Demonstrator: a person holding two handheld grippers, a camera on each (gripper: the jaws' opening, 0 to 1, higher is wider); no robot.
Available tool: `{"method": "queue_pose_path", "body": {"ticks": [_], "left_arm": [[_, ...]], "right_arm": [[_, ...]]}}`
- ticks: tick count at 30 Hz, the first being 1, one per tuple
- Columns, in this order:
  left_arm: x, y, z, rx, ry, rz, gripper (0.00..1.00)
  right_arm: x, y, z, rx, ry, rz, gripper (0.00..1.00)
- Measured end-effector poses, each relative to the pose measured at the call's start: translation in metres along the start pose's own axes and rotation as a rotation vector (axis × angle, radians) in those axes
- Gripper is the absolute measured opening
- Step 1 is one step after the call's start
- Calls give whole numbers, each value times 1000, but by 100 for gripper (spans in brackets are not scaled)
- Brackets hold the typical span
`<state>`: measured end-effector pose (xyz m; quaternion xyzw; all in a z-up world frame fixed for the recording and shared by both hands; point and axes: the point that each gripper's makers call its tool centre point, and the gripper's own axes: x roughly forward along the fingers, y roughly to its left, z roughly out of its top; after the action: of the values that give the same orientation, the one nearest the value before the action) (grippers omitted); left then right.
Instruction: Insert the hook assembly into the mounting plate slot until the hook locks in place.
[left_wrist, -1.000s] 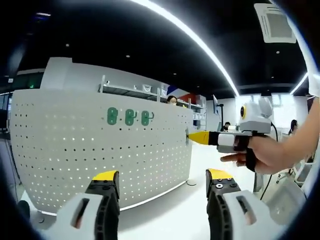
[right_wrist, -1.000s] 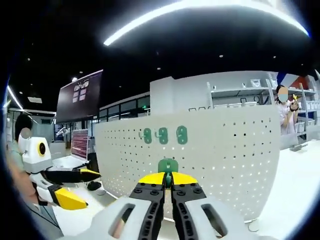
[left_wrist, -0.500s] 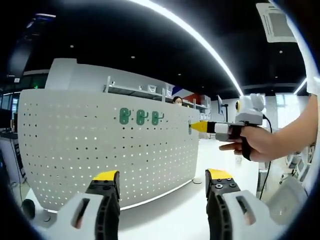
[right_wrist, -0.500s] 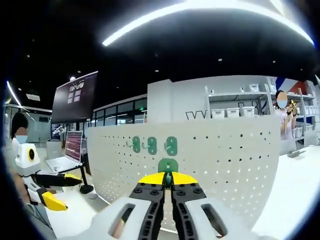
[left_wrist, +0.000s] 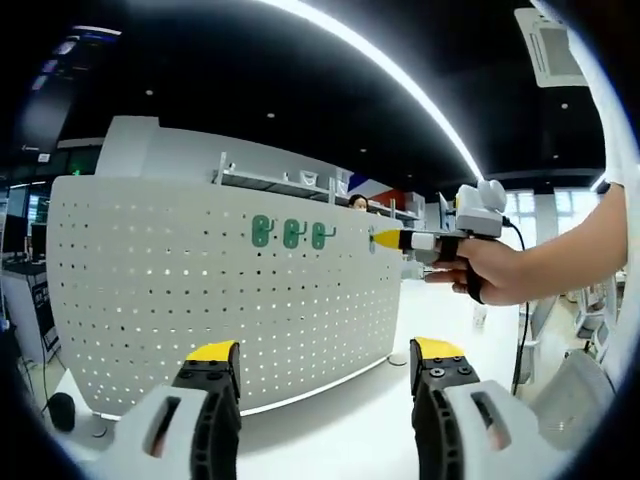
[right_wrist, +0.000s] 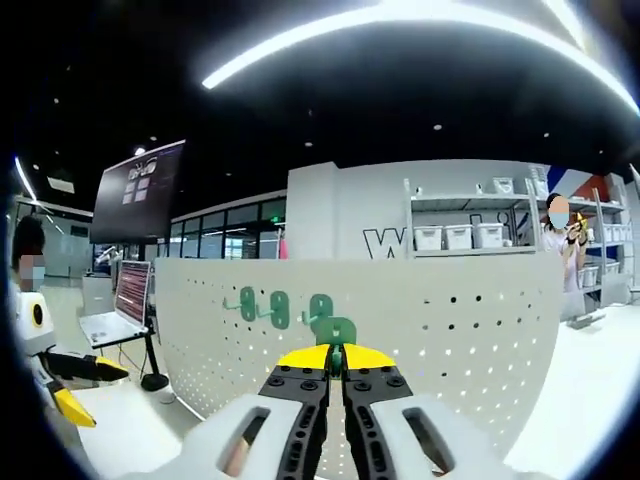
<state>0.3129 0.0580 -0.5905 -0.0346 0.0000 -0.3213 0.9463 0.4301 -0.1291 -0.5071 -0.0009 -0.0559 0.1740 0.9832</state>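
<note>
Overhead, a bright light strip (left_wrist: 400, 75) crosses a dark ceiling; beneath it a white perforated mounting plate (left_wrist: 150, 300) stands upright on a pale table (left_wrist: 330, 430), with shelving (right_wrist: 470, 215) and a laptop (right_wrist: 125, 300) behind. Three green hooks (left_wrist: 290, 233) already hang in a row near the top of the plate.

Left gripper (left_wrist: 325, 385): my jaws rise from the bottom of the left gripper view, spread wide with nothing between them, held well apart from the plate.

Right gripper (right_wrist: 335, 365): my yellow tips are pressed together on the green hook assembly (right_wrist: 336, 330), whose top shows just above them, directly in front of the plate. In the left gripper view the same gripper enters from the right, held in my hand (left_wrist: 490, 275), its yellow tip at the plate's upper right, just beside the hung row.

Change over the last second: the pinched hook has risen from well below the row to nearly its height, and in the right gripper view it now overlaps the rightmost hung hook. The plate also looms larger there, so I have closed in.

Meaning for the task: approach looks nearly complete and insertion is not yet done. I cannot tell whether the hook touches the plate. I judge that the next move calls for aligning its tabs with a free slot and pressing until it locks.
</note>
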Motion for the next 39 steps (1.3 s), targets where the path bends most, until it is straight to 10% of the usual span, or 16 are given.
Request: {"method": "queue_pose_path", "body": {"ticks": [39], "left_arm": [[-12, 21, 11, -2, -5, 74, 66]], "right_arm": [[46, -26, 6, -39, -50, -72, 2]]}}
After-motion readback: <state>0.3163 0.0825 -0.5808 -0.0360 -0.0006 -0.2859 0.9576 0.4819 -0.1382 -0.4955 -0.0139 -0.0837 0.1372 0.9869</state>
